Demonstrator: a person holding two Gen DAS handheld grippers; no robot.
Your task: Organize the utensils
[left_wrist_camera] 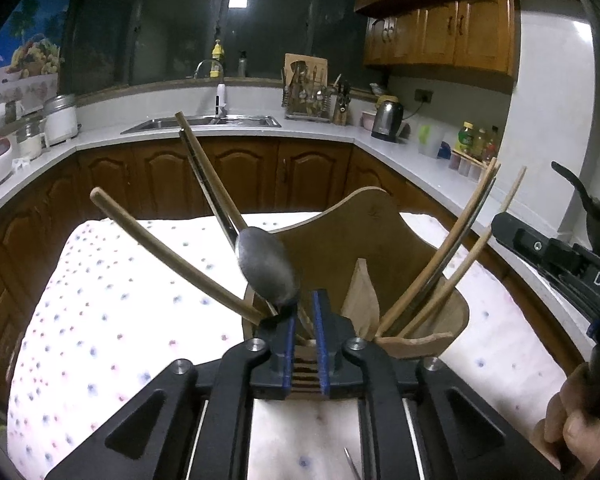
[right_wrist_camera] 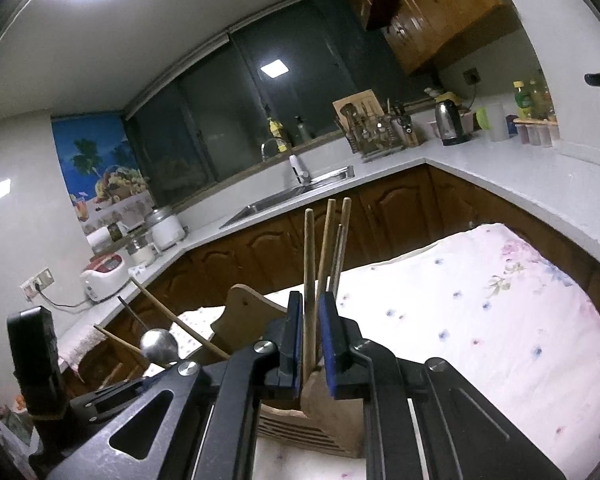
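Kitchen, wood cabinets, white counter, sink at far window. Near: floral-clothed table bearing wooden utensil holder with chopsticks and metal spoon. Left gripper: narrowly parted, empty. Right gripper: slightly parted around chopsticks.
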